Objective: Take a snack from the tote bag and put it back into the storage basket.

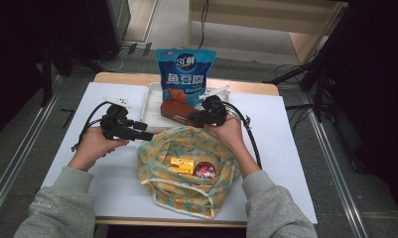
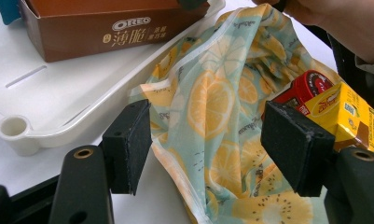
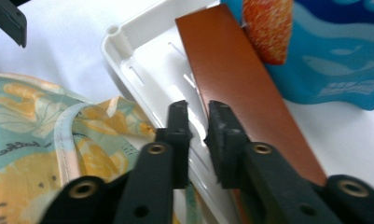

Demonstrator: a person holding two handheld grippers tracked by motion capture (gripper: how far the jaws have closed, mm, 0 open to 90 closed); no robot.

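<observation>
Brown cardboard, one Oreo box, is lying flat in the single white tray, its long axis running slantwise toward the right gripper, whose fingers are nearly together over the tray's edge, nothing visibly pinched. One blue snack pouch is standing behind. One lemon-print cloth bag is sitting on the worktop, holding one yellow carton and one red tin. The left gripper is hovering, fingers wide apart.

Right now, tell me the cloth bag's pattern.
The cloth bag: orange citrus slices on pale teal, clearest in the left gripper view.
</observation>
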